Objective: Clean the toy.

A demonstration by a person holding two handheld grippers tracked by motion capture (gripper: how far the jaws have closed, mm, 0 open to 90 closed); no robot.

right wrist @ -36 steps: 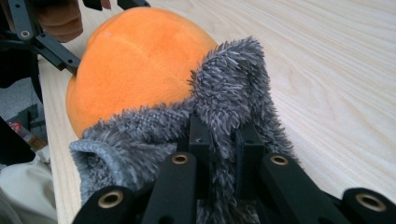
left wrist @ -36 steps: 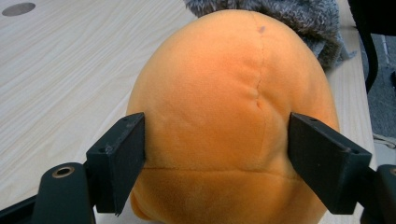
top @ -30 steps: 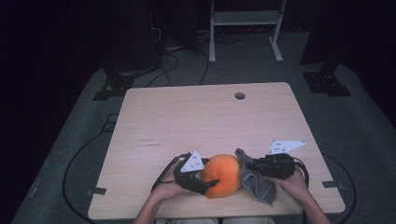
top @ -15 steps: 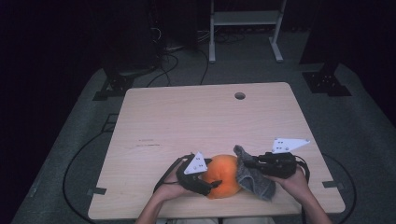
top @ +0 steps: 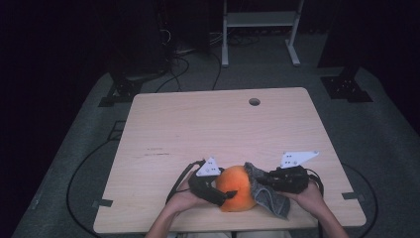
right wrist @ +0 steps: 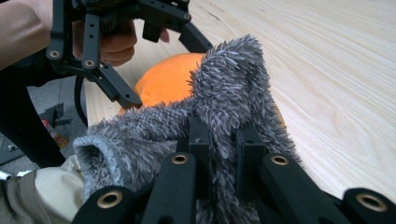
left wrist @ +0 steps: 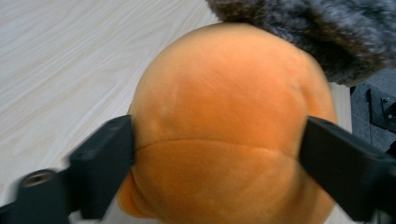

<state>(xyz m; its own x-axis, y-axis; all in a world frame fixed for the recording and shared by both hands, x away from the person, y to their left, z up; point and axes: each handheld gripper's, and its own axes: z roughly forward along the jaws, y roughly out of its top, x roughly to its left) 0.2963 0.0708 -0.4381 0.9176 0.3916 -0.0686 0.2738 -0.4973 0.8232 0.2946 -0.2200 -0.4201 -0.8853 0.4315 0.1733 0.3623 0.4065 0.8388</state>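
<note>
At the near edge of the worktop (top: 198, 124): left gripper (top: 224, 194), jaws just easing wider, still presses the orange ball (top: 236, 187) on 2 sides; right gripper (top: 265, 179) pinches the grey cloth (top: 267, 196) draped against it. Wiping step; next, draw the cloth across.

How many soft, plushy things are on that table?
2, both near the front edge: an orange plush ball between the left gripper's jaws, and a grey fuzzy cloth draped against its right side, pinched by the right gripper.

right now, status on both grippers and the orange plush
Left gripper clamps orange plush, jaws just easing. Right gripper shut on grey fuzzy cloth. Nothing in the way.
</note>
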